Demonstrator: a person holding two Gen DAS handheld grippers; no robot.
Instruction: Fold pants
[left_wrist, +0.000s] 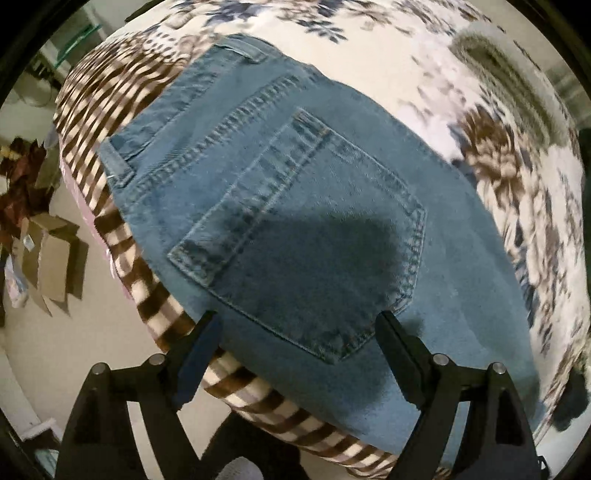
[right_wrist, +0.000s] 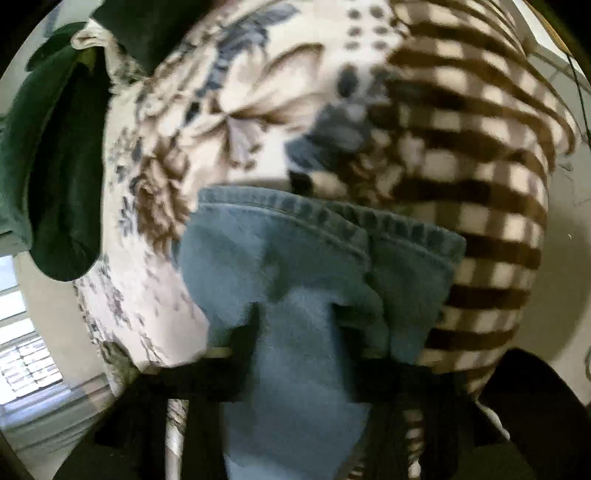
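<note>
Blue denim pants (left_wrist: 295, 206) lie on a bed blanket, back pocket (left_wrist: 306, 236) up, waistband toward the far left. My left gripper (left_wrist: 299, 328) is open above the pocket's near corner, its fingers spread wide and holding nothing. In the right wrist view my right gripper (right_wrist: 295, 314) is shut on the pants' leg end (right_wrist: 295, 332); the hems (right_wrist: 332, 221) hang just beyond the fingers, lifted off the blanket. The view is blurred.
The blanket (left_wrist: 424, 92) is floral with a brown checked border (left_wrist: 96, 110) along the bed edge. Cardboard boxes (left_wrist: 51, 258) sit on the floor at left. A dark green cloth (right_wrist: 55, 166) lies at the left of the right wrist view. A window (right_wrist: 26, 354) is low left.
</note>
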